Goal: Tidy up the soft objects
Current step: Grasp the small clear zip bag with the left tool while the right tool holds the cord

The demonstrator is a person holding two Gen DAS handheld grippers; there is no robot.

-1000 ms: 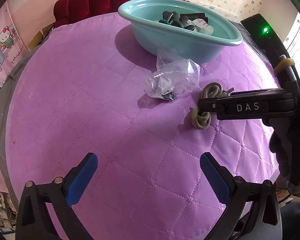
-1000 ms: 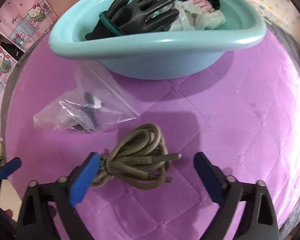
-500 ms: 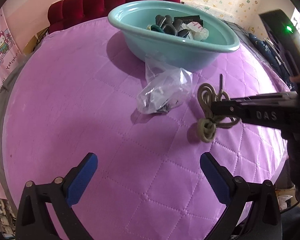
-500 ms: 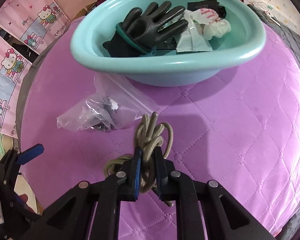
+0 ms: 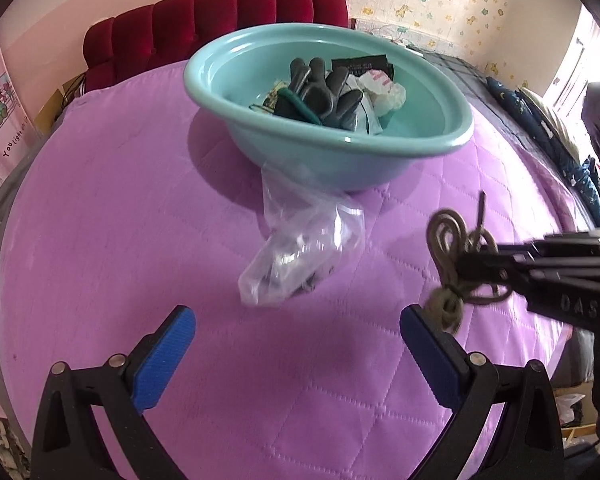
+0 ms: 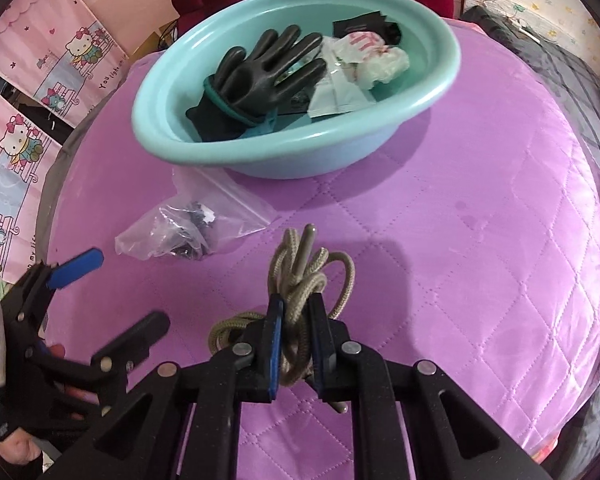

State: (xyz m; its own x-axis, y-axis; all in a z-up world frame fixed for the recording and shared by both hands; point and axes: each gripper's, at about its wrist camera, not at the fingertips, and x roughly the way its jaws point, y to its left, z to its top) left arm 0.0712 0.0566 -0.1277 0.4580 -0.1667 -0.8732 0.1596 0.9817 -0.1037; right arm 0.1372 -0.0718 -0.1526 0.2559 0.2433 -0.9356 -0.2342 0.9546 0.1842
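Purple quilted bed (image 6: 480,240) — your right hand-held gripper (image 6: 296,336) pinches the olive cord bundle (image 6: 304,276), raised short of the teal basin (image 6: 292,152); your left hand-held gripper (image 5: 296,352) gapes wide, holding nothing, near the plastic bag (image 5: 304,252).

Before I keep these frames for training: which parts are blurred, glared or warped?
Left wrist view: the right gripper and its rope bundle are motion-smeared; the basin stays sharp; the window at right is blown out. Right wrist view: sheen on the purple quilt at right, the left gripper slightly soft. Both views: fisheye bends the bed into a dome, corners black.
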